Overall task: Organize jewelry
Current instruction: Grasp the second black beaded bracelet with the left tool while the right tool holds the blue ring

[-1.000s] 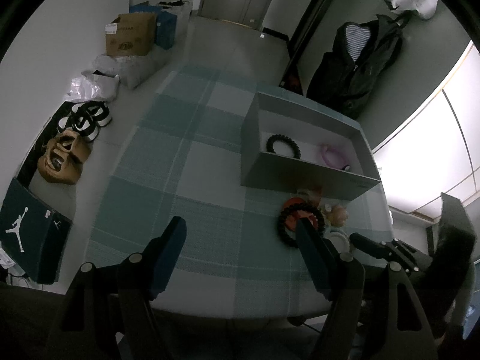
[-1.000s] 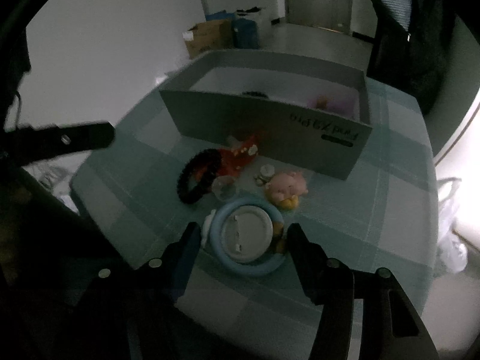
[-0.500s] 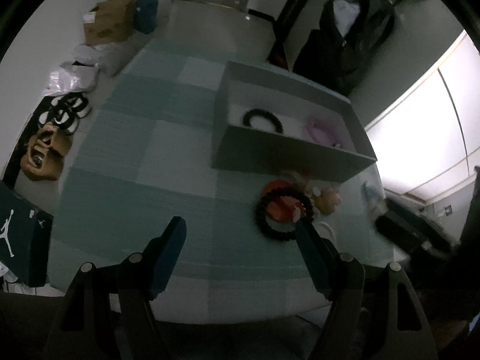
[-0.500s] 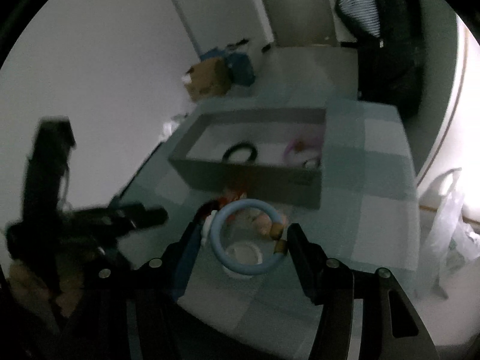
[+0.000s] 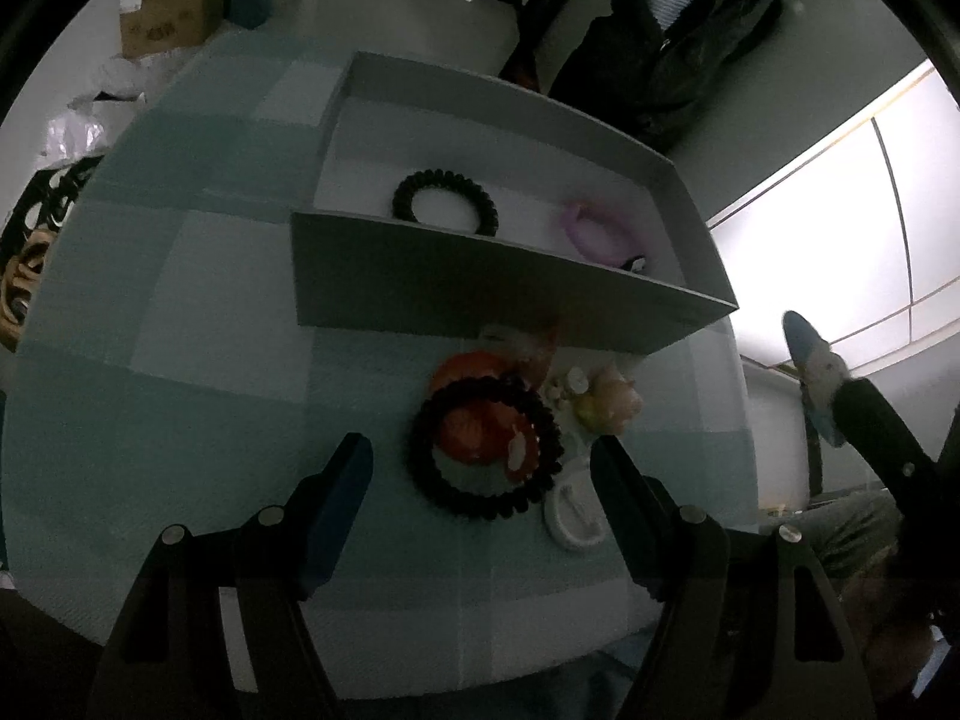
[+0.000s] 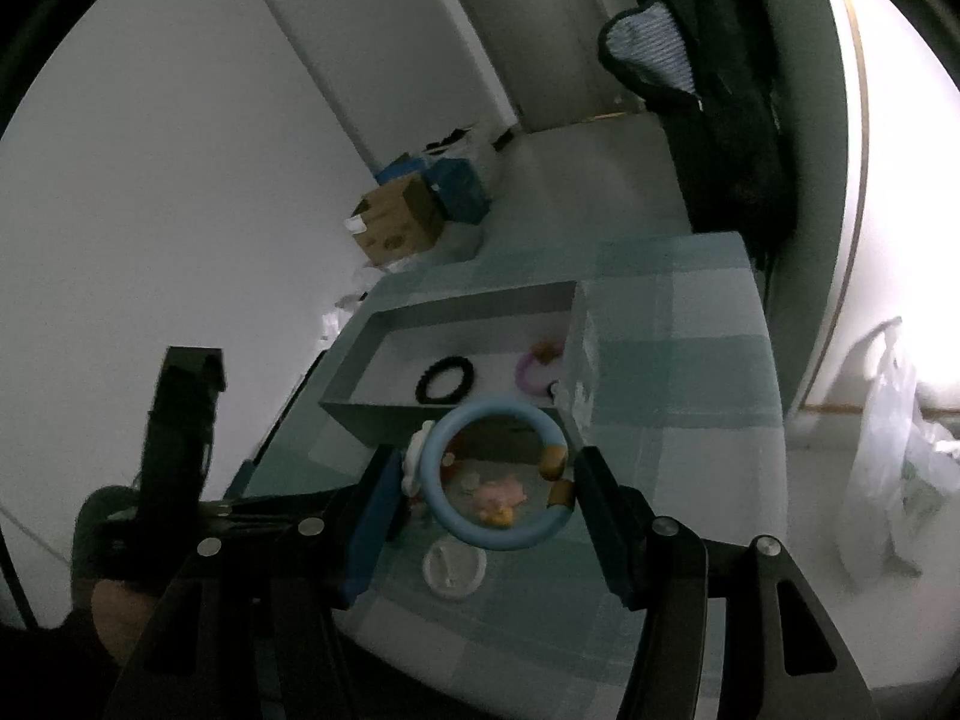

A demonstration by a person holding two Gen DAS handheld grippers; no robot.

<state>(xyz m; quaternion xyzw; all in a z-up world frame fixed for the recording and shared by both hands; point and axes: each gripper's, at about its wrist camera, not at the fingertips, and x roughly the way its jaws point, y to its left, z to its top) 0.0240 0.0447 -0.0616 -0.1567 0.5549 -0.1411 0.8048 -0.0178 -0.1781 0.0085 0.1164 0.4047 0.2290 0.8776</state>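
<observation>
My right gripper [image 6: 487,468] is shut on a light blue ring bracelet [image 6: 474,531] with white and brown charms, held in the air above the table, in front of the grey box [image 6: 384,414]. The ring's edge [image 5: 810,348] shows at the right of the left wrist view. My left gripper [image 5: 479,447] is open and hangs over a black beaded bracelet [image 5: 480,510], which lies on an orange piece [image 5: 474,438]. Inside the grey box [image 5: 480,282] lie another black bracelet [image 5: 445,202] and a pink ring [image 5: 597,228].
A white round lid [image 5: 573,519] and a pink-and-yellow charm [image 5: 606,402] lie on the checked tablecloth [image 5: 180,360] beside the black bracelet. Cardboard boxes [image 6: 399,228] stand on the floor beyond the table, and a dark jacket [image 5: 672,48] hangs behind it.
My right gripper has risen with the blue ring, lifting it off the white lid. My left gripper has moved forward and down over the black beaded bracelet.
</observation>
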